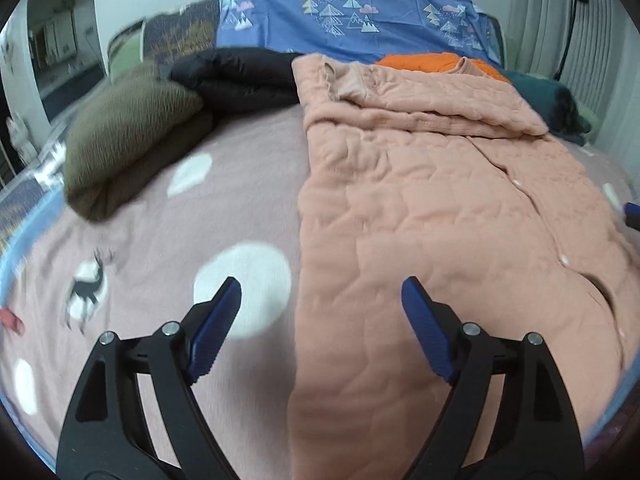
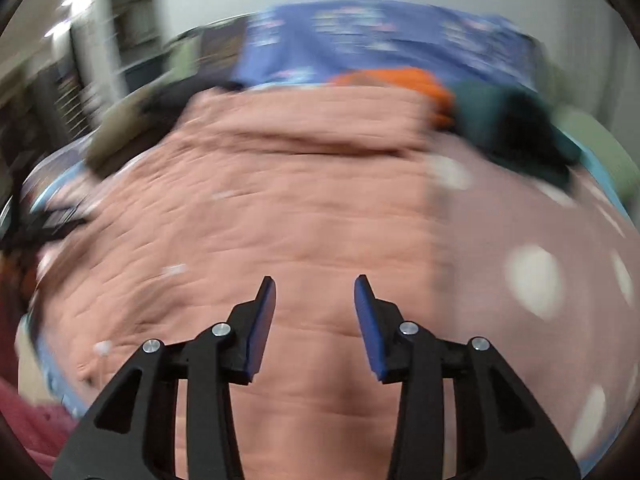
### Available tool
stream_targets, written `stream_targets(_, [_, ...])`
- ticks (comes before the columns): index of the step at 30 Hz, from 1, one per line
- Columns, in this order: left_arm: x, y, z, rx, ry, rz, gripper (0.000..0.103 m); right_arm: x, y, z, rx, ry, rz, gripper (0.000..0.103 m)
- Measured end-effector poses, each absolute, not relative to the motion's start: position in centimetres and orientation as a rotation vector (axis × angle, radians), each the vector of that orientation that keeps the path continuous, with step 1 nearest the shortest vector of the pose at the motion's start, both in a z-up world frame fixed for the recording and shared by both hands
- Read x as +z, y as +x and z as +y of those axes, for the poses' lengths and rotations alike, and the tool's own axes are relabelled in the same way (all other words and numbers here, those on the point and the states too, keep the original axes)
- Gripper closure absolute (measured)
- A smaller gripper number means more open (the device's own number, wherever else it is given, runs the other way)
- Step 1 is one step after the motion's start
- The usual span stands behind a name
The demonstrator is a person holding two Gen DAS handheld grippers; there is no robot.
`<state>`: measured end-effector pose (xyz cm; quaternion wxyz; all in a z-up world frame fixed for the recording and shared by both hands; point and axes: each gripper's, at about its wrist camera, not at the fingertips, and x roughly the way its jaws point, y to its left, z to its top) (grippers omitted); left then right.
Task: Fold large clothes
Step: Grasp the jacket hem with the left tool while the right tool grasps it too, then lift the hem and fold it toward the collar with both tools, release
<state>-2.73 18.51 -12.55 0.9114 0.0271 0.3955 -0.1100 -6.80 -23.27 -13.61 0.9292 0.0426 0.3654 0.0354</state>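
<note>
A large peach quilted garment lies flat on the pink bed cover, its sleeves folded in and its collar end at the far side. My left gripper is open and empty, held above the garment's left edge near its bottom hem. The right wrist view is blurred; there the garment fills the middle. My right gripper is open and empty above the garment's lower middle. A blue tip of the right gripper shows at the right edge of the left wrist view.
A brown folded garment and a black one lie at the far left. An orange garment and a dark teal one lie behind the collar. A blue patterned sheet covers the headboard.
</note>
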Motion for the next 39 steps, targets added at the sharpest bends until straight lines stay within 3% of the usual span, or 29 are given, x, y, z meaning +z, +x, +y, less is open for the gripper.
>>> stream_targets(5, [-14.8, -4.3, 20.0, -0.286, -0.049, 0.909, 0.021, -18.5, -8.8, -28.5, 0.094, 0.458, 0.843, 0.061])
stream_targets(9, [-15.1, -6.6, 20.3, -0.353, -0.074, 0.894, 0.022, -19.2, -10.6, -27.5, 0.195, 0.497, 0.804, 0.061])
stream_targets(13, [-14.7, -7.9, 19.1, -0.453, -0.059, 0.905, 0.024, -18.6, -10.9, -26.1, 0.269, 0.451, 0.802, 0.055])
stream_targets(18, [-15.0, -7.4, 16.9, -0.478, 0.017, 0.907, 0.024, -18.5, -8.0, -25.3, 0.359, 0.44, 0.837, 0.054])
stream_targets(20, [-14.8, -6.4, 16.8, -0.49, 0.003, 0.911, 0.033, -18.7, -7.2, -25.1, 0.335, 0.402, 0.861, 0.057])
stream_targets(22, [-14.8, -5.7, 17.1, -0.469, -0.014, 0.92, 0.054, -18.5, -7.1, -24.8, 0.324, 0.383, 0.867, 0.067])
stream_targets(25, [-14.8, -6.2, 18.1, -0.478, -0.058, 0.917, 0.067, -18.1, -8.3, -25.1, 0.338, 0.391, 0.859, 0.084])
stream_targets(28, [-14.6, -6.8, 18.0, -0.469, -0.051, 0.897, 0.076, -17.9, -8.6, -25.3, 0.347, 0.403, 0.855, 0.09])
stream_targets(31, [-13.2, -6.6, 17.3, -0.476, -0.046, 0.849, 0.082, -16.2, -8.1, -25.3, 0.37, 0.425, 0.814, 0.093])
stream_targets(39, [-3.4, -9.2, 17.4, -0.531, -0.047, 0.546, 0.084, -7.1, -10.9, -25.9, 0.415, 0.435, 0.551, 0.093])
